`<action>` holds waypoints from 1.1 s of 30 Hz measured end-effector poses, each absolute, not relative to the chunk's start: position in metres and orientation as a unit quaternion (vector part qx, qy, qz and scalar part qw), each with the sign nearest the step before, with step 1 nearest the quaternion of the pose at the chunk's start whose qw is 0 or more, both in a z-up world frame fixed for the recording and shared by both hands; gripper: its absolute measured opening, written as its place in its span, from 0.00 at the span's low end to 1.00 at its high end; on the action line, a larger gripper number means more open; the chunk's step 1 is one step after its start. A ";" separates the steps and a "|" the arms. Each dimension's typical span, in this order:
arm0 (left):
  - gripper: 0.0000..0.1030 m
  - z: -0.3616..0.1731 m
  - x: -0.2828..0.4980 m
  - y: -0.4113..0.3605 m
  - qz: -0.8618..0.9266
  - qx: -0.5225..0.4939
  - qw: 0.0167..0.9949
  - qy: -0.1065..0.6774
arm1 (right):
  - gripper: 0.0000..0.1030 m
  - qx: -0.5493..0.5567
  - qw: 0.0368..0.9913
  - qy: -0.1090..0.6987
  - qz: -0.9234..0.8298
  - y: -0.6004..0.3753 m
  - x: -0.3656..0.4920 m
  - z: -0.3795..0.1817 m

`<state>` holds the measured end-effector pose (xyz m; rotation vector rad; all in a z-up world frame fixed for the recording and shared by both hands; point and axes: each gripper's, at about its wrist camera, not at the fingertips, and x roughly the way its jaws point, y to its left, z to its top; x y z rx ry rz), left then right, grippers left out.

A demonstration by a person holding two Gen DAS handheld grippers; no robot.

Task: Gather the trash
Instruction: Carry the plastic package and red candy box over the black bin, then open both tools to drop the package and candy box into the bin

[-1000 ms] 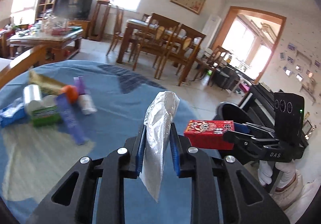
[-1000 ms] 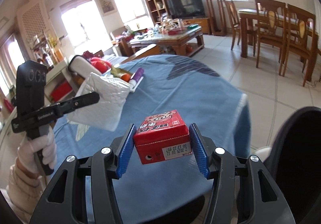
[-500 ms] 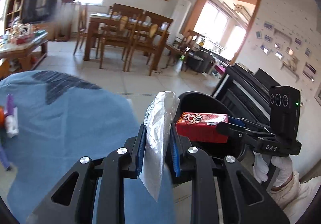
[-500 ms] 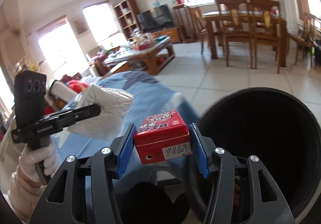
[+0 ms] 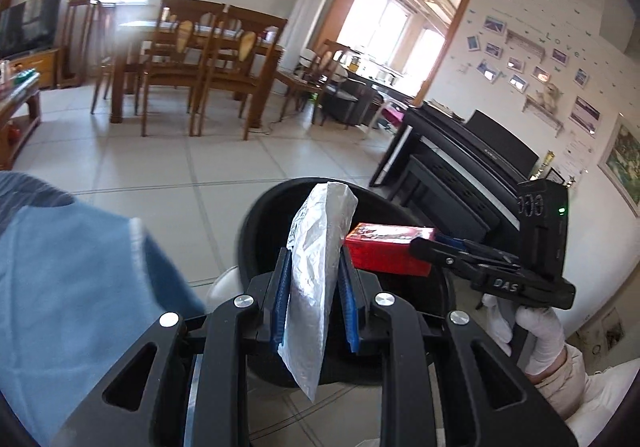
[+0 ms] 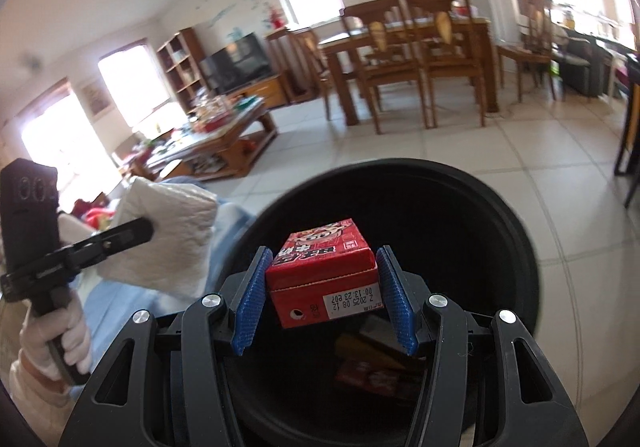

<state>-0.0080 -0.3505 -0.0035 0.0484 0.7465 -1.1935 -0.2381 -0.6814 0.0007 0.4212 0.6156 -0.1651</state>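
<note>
My left gripper (image 5: 314,293) is shut on a crumpled silver wrapper (image 5: 316,271), which stands upright between its blue pads. It hangs over the near rim of a round black trash bin (image 5: 260,223). My right gripper (image 6: 322,297) is shut on a small red carton (image 6: 320,267) with a printed date label, held over the mouth of the black trash bin (image 6: 460,207). From the left wrist view the red carton (image 5: 384,251) and the right gripper (image 5: 432,247) show at right. In the right wrist view the silver wrapper (image 6: 172,235) and the left gripper (image 6: 132,233) sit at left. Other wrappers lie in the bin's bottom.
A table with a blue cloth (image 5: 72,279) lies to the left of the bin. A black piano (image 5: 460,175) stands behind the bin. A wooden dining table with chairs (image 6: 412,59) and a cluttered coffee table (image 6: 212,143) stand across the tiled floor. Gloved hands (image 6: 60,339) hold the grippers.
Both grippers have swung away from the blue-clothed table to over the black bin, each keeping its hold. The table's pile of trash has left the view.
</note>
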 end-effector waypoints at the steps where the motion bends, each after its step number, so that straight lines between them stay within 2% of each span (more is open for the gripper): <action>1: 0.23 -0.005 -0.010 -0.356 -0.552 0.025 0.760 0.342 | 0.52 0.208 0.926 0.302 -0.084 -0.685 -0.239 -0.003; 14: 0.23 -0.043 -0.024 -0.422 -0.569 0.086 0.732 0.365 | 0.53 0.219 0.910 0.332 -0.117 -0.724 -0.232 -0.047; 24: 0.23 -0.065 -0.017 -0.442 -0.553 0.156 0.729 0.372 | 0.53 0.130 0.916 0.351 -0.143 -0.723 -0.208 -0.053; 33: 0.23 -0.069 -0.027 -0.443 -0.552 0.175 0.722 0.378 | 0.53 0.085 0.913 0.375 -0.133 -0.724 -0.191 -0.057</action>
